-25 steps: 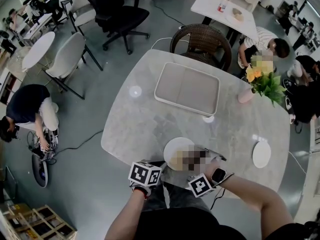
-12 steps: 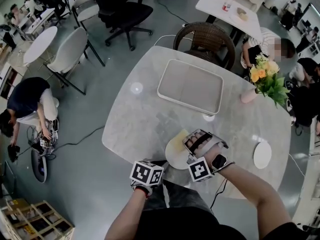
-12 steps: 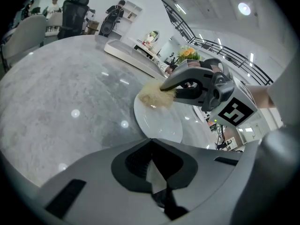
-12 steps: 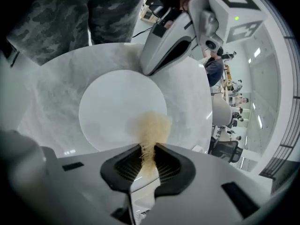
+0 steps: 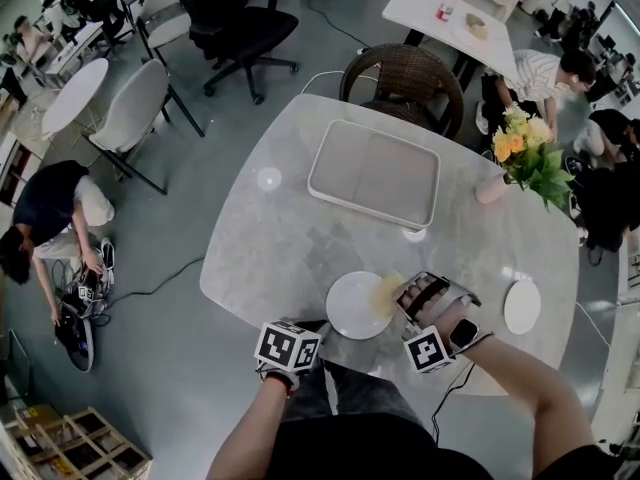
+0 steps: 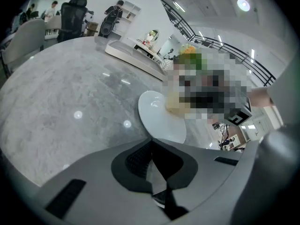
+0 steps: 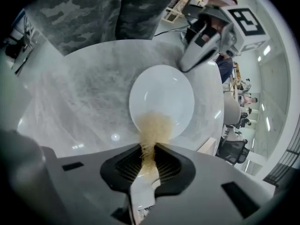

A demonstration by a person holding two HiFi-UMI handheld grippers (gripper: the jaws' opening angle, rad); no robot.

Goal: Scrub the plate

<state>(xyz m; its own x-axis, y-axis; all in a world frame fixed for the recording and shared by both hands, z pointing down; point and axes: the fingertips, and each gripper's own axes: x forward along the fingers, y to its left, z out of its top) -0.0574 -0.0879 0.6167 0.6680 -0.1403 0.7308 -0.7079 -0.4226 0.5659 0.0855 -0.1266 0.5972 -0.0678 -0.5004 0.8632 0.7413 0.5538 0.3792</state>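
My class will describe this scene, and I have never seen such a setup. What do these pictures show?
A person holds a two-jaw tool, a hand-held gripper, in each hand. One picture comes from a camera on the person's head, looking down; the other two come from cameras riding on those tools, looking along their jaws. On the marble table lie a white plate, a tray, a smaller plate and flowers. The right hand-held gripper pinches a tan scrubbing pad that lies on the plate's edge. The left hand-held gripper has its jaws together, its tip by the plate's rim.
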